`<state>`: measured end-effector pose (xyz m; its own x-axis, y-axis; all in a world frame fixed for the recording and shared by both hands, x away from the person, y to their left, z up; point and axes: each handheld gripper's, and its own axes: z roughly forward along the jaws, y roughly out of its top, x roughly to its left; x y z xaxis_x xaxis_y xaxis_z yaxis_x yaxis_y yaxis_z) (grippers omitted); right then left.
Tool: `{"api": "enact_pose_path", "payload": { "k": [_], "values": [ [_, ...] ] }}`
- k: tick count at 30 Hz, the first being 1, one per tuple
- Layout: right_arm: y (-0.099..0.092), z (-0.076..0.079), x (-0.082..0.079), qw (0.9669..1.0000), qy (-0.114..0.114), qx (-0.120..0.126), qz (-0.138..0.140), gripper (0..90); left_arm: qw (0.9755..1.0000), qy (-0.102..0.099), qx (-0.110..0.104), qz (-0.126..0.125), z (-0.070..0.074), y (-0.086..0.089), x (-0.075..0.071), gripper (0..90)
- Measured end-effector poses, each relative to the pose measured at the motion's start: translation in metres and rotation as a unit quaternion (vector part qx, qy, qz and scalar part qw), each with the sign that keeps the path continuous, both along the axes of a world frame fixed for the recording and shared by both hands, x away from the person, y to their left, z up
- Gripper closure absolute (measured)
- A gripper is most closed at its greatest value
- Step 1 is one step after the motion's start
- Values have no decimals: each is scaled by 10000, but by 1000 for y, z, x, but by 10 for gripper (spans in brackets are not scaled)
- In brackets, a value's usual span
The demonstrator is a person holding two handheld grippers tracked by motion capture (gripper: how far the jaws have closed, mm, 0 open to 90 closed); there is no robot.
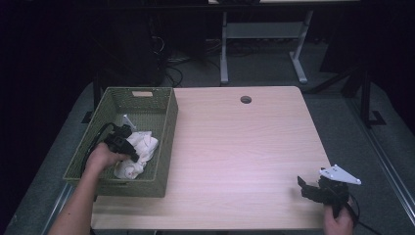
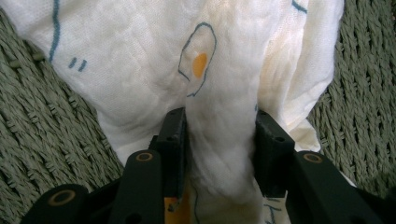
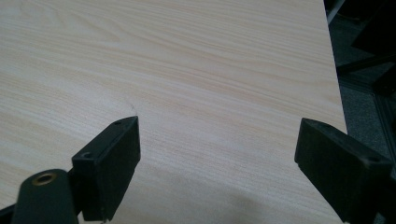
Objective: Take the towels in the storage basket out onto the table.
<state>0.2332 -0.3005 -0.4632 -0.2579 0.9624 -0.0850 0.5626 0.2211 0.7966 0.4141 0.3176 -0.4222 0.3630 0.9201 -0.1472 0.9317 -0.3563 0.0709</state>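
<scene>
Green woven basket [image 1: 166, 128], taken as landmark, standing on the near left part of a pale wooden table [image 1: 244, 152], its left side overhanging the table edge. Inside the basket, toward its near right corner: one crumpled white cloth [image 1: 137, 152] printed with blue outlines and an orange spot, lying on the basket's woven floor. Left gripper [image 1: 128, 147], held in the person's left hand [image 1: 100, 157], reaches down into the basket from its near left side; in the left gripper view its two black jaws stand either side of a raised fold of the cloth [image 2: 219, 154], pads pressed against the fabric, so the tool is clamped on the cloth. Right gripper [image 1: 307, 188], held in the person's right hand [image 1: 338, 221], sits well apart from the basket, at the table's near right corner, just above the bare wood; a grey three-cornered plate rides on top of it. In the right gripper view its jaws stand wide apart with nothing but tabletop [image 3: 196, 84] between them. A round cable hole [image 1: 245, 99] lies in the table, beyond and to the right of the basket.
</scene>
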Motion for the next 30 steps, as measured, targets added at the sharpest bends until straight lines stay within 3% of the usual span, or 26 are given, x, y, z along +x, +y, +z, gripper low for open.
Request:
{"api": "enact_pose_path", "payload": {
  "k": [6,14,18,23,30],
  "values": [
    [1,-1,0,10000,11,-29,9,139,10000,10,-39,25,0,3,1,620],
    [-2,-3,2,10000,44,0,-38,139,9999,58,-146,16,2,3,2,707],
    [-2,-3,1,10000,22,1,-43,139,9995,-89,-304,29,8,3,0,716],
    [-3,-2,1,10000,10,8,-74,139,9960,-426,-772,148,27,9,-4,717],
    [-2,-1,3,9999,10,11,-120,139,9873,-787,-1351,284,47,20,-12,716]
  ]
}}
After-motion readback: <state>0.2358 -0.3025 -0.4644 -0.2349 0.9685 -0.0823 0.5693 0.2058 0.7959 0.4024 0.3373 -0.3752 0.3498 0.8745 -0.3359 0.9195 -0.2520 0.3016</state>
